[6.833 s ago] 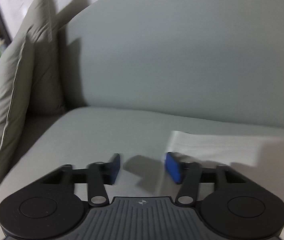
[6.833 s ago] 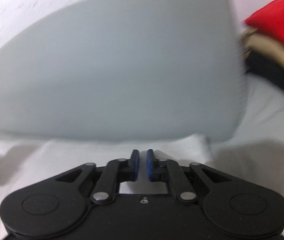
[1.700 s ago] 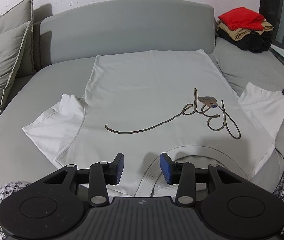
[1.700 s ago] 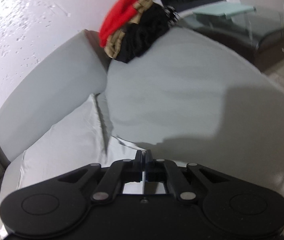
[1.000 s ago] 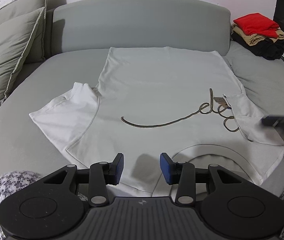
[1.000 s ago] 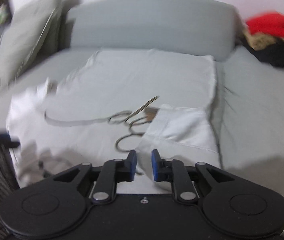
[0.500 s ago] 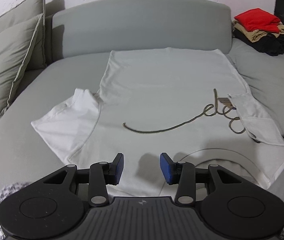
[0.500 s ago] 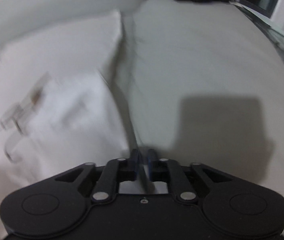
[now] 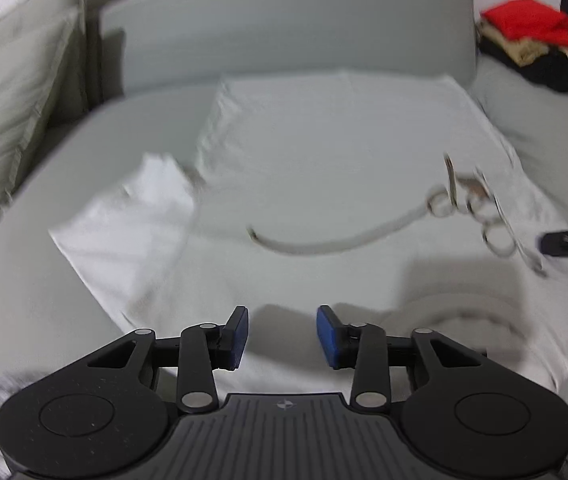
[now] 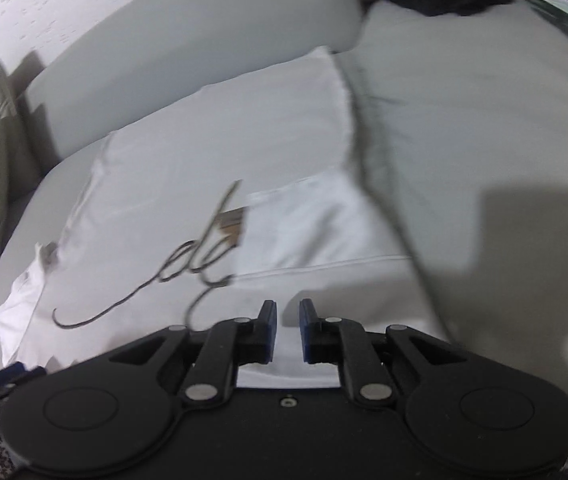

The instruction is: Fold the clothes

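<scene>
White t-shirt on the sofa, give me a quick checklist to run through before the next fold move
1. White t-shirt lies spread flat on the grey sofa: ok.
2. Right sleeve already folded in over the script print: ok.
3. Left sleeve folded in: not ok, it lies spread outward.
4. Left gripper open and holding nothing: ok.
5. Right gripper free of cloth: ok, its jaws stand slightly apart with nothing between them.
6. Folded clothes pile clear of the shirt: ok, it sits apart at the far corner.
</scene>
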Motion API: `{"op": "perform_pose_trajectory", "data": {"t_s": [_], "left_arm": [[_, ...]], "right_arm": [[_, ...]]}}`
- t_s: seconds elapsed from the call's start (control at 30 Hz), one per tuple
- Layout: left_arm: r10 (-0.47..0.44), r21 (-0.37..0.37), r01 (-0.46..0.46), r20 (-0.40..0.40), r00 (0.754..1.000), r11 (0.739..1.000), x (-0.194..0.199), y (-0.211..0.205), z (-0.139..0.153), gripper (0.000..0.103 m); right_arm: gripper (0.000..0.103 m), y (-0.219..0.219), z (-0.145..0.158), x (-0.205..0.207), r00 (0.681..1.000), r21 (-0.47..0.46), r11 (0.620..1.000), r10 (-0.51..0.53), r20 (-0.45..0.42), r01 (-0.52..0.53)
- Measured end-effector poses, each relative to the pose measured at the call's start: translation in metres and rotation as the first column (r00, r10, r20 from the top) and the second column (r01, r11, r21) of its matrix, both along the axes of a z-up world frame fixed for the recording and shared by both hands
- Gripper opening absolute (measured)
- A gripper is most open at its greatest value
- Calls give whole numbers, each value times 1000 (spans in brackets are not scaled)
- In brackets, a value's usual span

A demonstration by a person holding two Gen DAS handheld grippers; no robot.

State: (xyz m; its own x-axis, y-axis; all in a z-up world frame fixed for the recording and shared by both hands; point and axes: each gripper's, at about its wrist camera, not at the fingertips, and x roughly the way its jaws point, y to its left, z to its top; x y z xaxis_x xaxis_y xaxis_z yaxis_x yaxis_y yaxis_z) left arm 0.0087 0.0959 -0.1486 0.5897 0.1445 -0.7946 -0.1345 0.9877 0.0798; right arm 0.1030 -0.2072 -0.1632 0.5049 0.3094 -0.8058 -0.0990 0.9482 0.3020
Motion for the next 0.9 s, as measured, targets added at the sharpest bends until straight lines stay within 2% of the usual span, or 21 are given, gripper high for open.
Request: {"op": "perform_pose_trajectory", "data": {"t_s": [0.1,0.2,0.3,0.33,0.43,0.5,0.57,0.67,0.73,0.83,0.9], "left_arm": [[-45,26,46,-31,998,999,-15,-8,-5,34],[-41,-6,41,-35,999,999,-27,-2,-2,34],[14,-64,-14,11,1000,998,-34,16,7,35],[43,-72,-40,47,998,997,-37,25,12,35],[160,-95,-147,150,976,985,-44,59,26,39],[267,-180,-237,165,949,955,-41,91,24,39],[372,-265,-321,171,912,909,-38,123,22,39],[521,-389,-431,161,838,814,-34,171,20,36],[599,-476,-480,129,791,737,-29,200,13,36],[666,-589,-521,40,745,618,-16,232,-4,36],[682,-668,-541,-68,728,511,-6,251,-23,34]], "right_arm": [[12,11,-2,-15,998,-48,997,62,11,-61],[12,15,4,-33,994,-87,990,108,-12,-109],[13,13,20,-43,994,-62,992,107,3,-107],[16,12,26,-44,994,-44,994,106,24,-105],[39,19,41,-44,990,38,993,109,92,-113],[45,25,41,-36,989,132,983,116,88,-127],[47,32,35,-27,992,217,968,114,52,-123],[47,42,23,-21,994,315,944,108,-12,-98],[47,48,16,-19,993,358,930,104,-49,-79],[47,52,9,-15,992,364,929,95,-85,-58],[48,50,6,-15,992,361,932,79,-96,-40]]}}
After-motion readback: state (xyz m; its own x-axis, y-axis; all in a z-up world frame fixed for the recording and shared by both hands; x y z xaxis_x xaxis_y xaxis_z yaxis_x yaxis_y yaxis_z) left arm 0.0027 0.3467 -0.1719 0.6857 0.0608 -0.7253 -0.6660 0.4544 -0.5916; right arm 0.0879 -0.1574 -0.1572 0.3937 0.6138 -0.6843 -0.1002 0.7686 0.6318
